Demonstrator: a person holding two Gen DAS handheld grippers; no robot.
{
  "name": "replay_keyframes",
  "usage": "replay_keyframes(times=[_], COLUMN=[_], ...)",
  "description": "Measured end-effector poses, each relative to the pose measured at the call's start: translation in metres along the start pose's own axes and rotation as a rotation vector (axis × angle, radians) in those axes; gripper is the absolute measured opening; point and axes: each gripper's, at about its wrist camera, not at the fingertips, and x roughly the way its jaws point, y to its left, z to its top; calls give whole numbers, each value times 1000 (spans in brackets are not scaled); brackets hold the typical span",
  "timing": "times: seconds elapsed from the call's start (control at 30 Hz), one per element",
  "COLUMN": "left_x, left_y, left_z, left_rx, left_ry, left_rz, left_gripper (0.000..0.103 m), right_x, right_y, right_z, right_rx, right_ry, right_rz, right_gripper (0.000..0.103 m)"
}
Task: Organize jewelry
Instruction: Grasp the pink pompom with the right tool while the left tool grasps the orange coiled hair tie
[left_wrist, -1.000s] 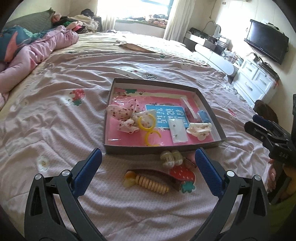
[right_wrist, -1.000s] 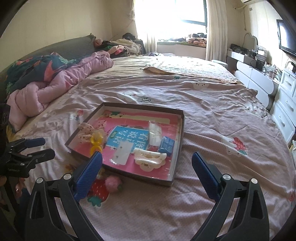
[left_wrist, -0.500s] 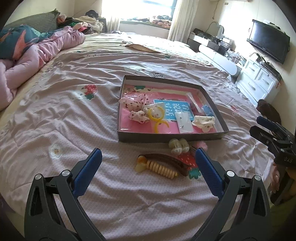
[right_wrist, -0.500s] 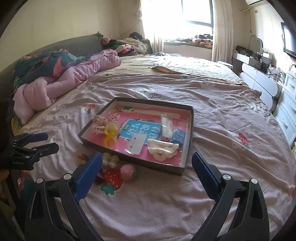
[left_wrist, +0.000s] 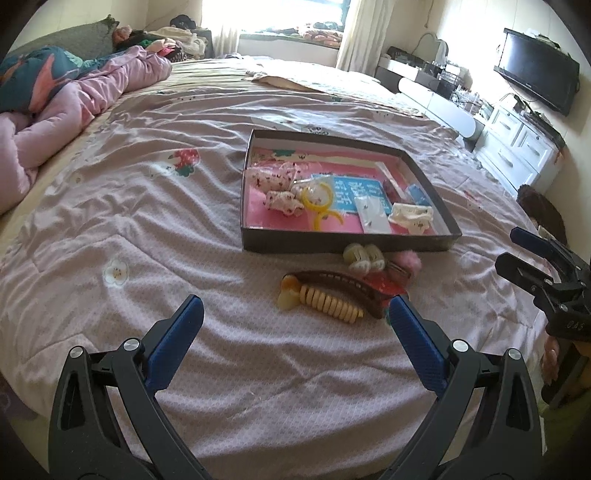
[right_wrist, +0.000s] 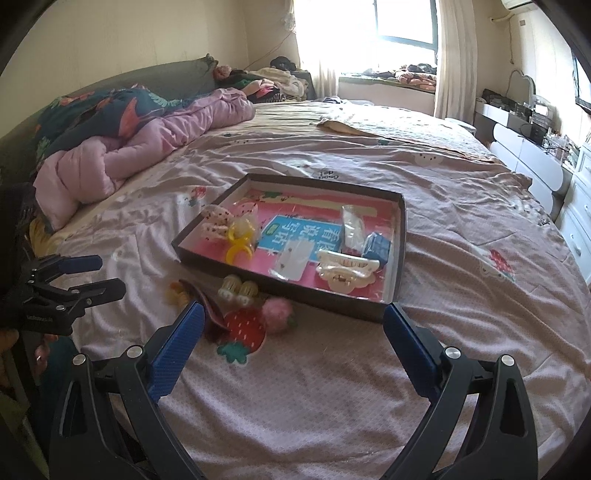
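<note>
A dark shallow box (left_wrist: 255, 242) (right_wrist: 221, 260) with a pink lining lies on the bed. It holds floral scrunchies (left_wrist: 280, 184), yellow rings (left_wrist: 317, 199), a white hair claw (left_wrist: 410, 218) (right_wrist: 345, 271) and small packets. In front of the box lie a brown hair clip (left_wrist: 340, 284), a yellow spiral tie (left_wrist: 325, 301), a pale double clip (left_wrist: 364, 256) (right_wrist: 238, 290), a pink pompom (right_wrist: 277, 310) and a strawberry clip (right_wrist: 245, 328). My left gripper (left_wrist: 295, 314) is open and empty, just short of the loose pieces. My right gripper (right_wrist: 291, 325) is open and empty near the box's front corner.
The bed is covered with a pink patterned quilt (left_wrist: 147, 221). A bunched pink duvet (right_wrist: 147, 140) lies at the far left. White drawers (left_wrist: 517, 147) and a TV (left_wrist: 535, 70) stand beyond the bed's right side. A window (right_wrist: 402, 22) is at the back.
Both grippers have drawn back and lifted, so the box and loose pieces appear farther off and more to the centre-right. Nothing was taken hold of.
</note>
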Motion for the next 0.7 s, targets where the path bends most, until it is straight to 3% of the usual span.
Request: replay_keyframes(times=[0.7], left_x=[26], left_y=[-7], left_z=[-21], left_rx=[42], left_ry=[79], left_rz=[-19], left_gripper=[92], right_x=[39], right_y=[-4], right_z=[-17], right_rx=[-12], right_ry=[77], right_rz=[21], right_gripper=[94])
